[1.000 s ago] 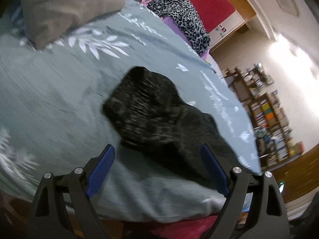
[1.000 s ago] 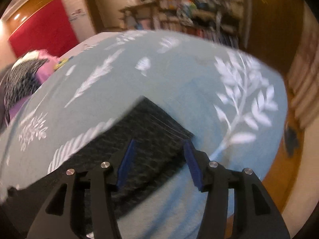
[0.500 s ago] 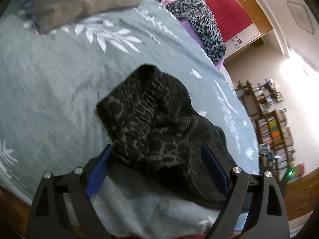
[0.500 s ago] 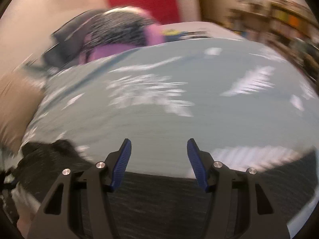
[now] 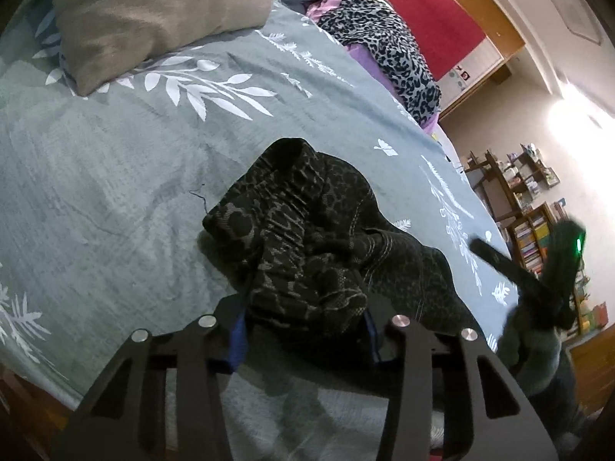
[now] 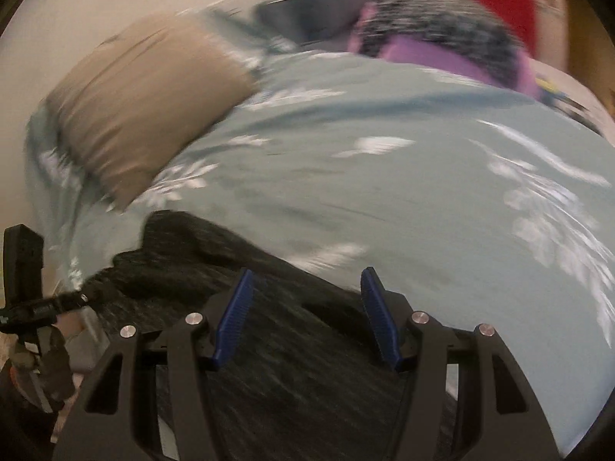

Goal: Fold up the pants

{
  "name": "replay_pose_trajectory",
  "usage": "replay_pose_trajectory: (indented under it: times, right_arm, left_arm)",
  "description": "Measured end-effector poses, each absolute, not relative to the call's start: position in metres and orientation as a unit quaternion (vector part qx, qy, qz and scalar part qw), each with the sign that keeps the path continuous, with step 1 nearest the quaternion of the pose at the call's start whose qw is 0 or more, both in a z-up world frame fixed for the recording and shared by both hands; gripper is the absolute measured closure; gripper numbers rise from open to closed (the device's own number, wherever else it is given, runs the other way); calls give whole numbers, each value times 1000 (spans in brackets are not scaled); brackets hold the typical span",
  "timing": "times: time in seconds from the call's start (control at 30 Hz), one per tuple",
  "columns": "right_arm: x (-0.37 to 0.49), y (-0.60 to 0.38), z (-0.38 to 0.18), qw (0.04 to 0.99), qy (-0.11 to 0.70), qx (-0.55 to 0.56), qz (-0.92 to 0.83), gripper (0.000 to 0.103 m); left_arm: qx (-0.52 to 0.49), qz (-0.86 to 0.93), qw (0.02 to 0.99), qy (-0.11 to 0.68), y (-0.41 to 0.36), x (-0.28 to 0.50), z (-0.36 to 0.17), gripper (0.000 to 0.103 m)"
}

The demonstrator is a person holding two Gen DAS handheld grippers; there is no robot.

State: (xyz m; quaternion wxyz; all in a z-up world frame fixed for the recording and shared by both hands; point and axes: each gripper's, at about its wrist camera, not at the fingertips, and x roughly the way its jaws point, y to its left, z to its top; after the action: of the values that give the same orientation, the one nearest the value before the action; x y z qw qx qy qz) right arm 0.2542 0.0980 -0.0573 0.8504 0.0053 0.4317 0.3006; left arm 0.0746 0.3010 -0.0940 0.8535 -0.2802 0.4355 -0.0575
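Note:
Dark patterned pants (image 5: 307, 230) lie bunched on the grey-green leaf-print bedspread (image 5: 115, 176). My left gripper (image 5: 303, 319) is shut on the bunched waist end of the pants near the bed's front edge. In the right wrist view the pants (image 6: 300, 365) are blurred and run under my right gripper (image 6: 305, 307), which is open and empty above them. The right gripper also shows in the left wrist view (image 5: 538, 284) at the right. The left gripper shows at the right wrist view's left edge (image 6: 42, 303).
A tan pillow (image 5: 153, 15) lies at the head of the bed. A leopard-print and purple clothes pile (image 5: 384, 46) sits at the far side. Bookshelves (image 5: 538, 223) stand beyond the bed on the right. The bed's front edge is just under my grippers.
My left gripper has moved in and closed on the bunched pants. My right gripper has swung left along the pants toward the pillow side, staying open.

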Motion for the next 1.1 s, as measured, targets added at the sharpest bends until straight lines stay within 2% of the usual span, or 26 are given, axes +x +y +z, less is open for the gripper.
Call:
replay_pose_trajectory:
  times: [0.4, 0.43, 0.47, 0.5, 0.57, 0.73, 0.9, 0.97, 1.1]
  right_arm:
    - [289, 249, -98, 738, 487, -53, 464, 43]
    - [289, 253, -104, 733, 492, -62, 466, 56]
    - [288, 256, -106, 728, 495, -62, 470, 84]
    - [288, 258, -106, 731, 493, -63, 468, 92]
    - [289, 257, -98, 753, 473, -62, 454, 96]
    - [303, 262, -85, 797, 440, -66, 409, 97]
    - [312, 267, -98, 793, 451, -65, 403, 95]
    - [311, 268, -102, 790, 458, -60, 404, 79]
    - [301, 246, -86, 804, 439, -35, 400, 62]
  left_arm:
    - [-192, -58, 883, 423, 282, 73, -78, 58]
    - [-185, -59, 886, 420, 282, 74, -77, 59]
    - [-175, -61, 890, 416, 281, 75, -75, 59]
    - [-164, -63, 894, 411, 281, 78, -73, 59]
    - [-152, -66, 899, 404, 283, 85, -71, 59]
    - [-176, -75, 897, 398, 307, 108, -79, 60]
    - [-180, -70, 883, 428, 321, 106, -110, 61]
    - [-166, -71, 888, 423, 319, 101, -109, 59]
    - [-140, -60, 893, 424, 314, 98, -100, 56]
